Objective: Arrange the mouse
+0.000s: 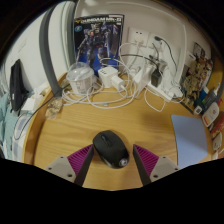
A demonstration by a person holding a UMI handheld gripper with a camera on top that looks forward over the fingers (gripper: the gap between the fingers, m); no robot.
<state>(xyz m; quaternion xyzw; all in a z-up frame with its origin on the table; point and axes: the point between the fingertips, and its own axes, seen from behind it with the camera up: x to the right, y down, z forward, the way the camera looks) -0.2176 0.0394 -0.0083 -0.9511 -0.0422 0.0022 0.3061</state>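
Gripper [106, 166] open, rounded matte-black mouse [110, 148] btwn pads, wood desk [70, 128].

Cluttered home desk or hobby workspace.

Wooden desktop [80, 125] under and ahead of the jaws; beyond them, against the white wall, a boxed robot model kit [101, 42] standing upright, white chargers and tangled cables [110, 88] in front of it, a wall socket [137, 38] to its right. Off to the right, small bottles [205, 95] and a pale blue sheet [190, 135]; to the left, a dark upright device [17, 80].
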